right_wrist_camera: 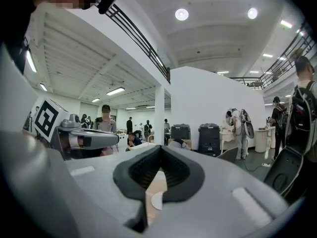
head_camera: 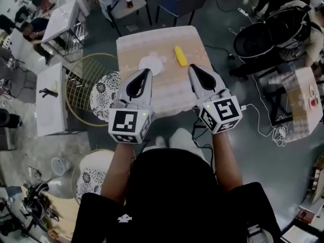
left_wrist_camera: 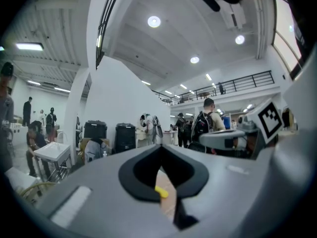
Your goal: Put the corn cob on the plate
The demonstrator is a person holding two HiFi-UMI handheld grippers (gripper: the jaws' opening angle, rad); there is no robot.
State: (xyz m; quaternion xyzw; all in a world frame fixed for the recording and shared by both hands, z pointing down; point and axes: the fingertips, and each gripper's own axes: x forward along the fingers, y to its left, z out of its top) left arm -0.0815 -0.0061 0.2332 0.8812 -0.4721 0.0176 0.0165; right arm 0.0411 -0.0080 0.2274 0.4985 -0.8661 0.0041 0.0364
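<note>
While both grippers hang over the table (head_camera: 169, 91), I note the corn cob (head_camera: 180, 55) lying on the cloth. Its long axis runs near-to-far, far end canted slightly left. 1 white plate (head_camera: 152, 65) sits just left of the cob, apart from it; cob is off the plate. Left gripper (head_camera: 148, 71): jaws pressed together, nothing pinched. Right gripper (head_camera: 191, 67): same. Cob's near end shows just beside the right gripper's tip, slightly left.
</note>
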